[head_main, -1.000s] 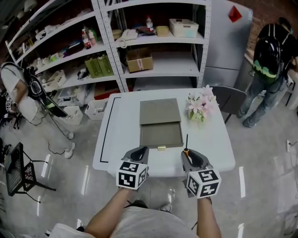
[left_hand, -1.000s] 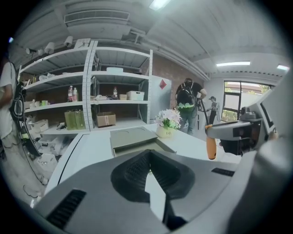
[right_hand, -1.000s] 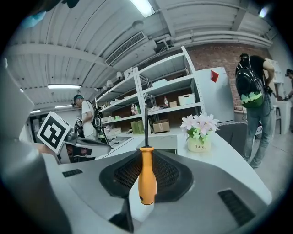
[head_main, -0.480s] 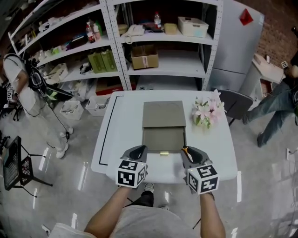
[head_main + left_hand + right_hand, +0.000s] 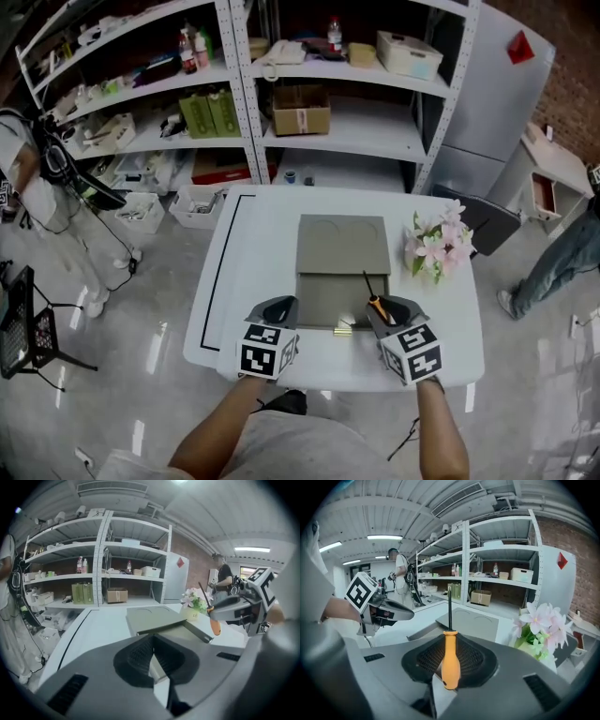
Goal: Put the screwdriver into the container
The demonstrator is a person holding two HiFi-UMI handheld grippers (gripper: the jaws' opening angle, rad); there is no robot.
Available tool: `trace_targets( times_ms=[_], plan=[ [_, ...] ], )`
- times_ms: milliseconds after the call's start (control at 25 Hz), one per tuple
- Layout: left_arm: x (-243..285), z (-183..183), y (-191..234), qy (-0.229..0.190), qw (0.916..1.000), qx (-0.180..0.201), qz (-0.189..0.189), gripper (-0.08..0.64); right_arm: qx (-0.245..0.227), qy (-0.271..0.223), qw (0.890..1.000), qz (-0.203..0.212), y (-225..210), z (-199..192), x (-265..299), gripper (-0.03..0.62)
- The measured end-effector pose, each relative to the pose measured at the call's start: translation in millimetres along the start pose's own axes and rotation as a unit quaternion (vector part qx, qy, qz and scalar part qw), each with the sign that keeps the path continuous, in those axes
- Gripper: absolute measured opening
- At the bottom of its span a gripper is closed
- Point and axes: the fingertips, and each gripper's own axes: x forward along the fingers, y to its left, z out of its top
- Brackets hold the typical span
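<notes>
The right gripper [image 5: 384, 310] is clamped on the orange plastic handle of a slim black-shafted screwdriver [image 5: 451, 660]. Its dark ribbed pads press the handle from both sides, and the shaft stands up and away from the jaws. The left gripper [image 5: 152, 659] has its jaws brought together with nothing between them. It hangs over the near edge of the white rectangular table [image 5: 246, 281], just left of the box's small brass latch [image 5: 344, 327].

The shallow grey-green rectangular container [image 5: 330, 295] lies in the middle of the table. Its flat lid [image 5: 343, 245] is folded back away from the person, so the tray is open and appears empty. From the head view, the screwdriver's handle sits at the container's near right corner and the shaft slants across its right wall. Whether the tip is truly over the tray or only beside it is hard to judge from that angle. A pot of pink flowers [image 5: 437, 247] stands just right of the container.

By my reading, the pick-up is done and the lid needs no opening. What remains is carrying the screwdriver over the tray, lowering it and letting go.
</notes>
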Motion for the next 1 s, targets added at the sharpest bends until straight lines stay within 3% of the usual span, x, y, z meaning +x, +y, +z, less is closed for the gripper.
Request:
trace_targets(
  times_ms=[360,1000],
  plan=[
    [32,-1,26,0.012,0.9997,-0.013,-0.016,0.005,-0.083,0.085,0.992,0.045,4,-11,53,0.074],
    [72,-4,43,0.032,0.9984,-0.020,-0.043,0.005,-0.183,0.223,0.951,0.109,14,-56,109,0.074]
  ],
)
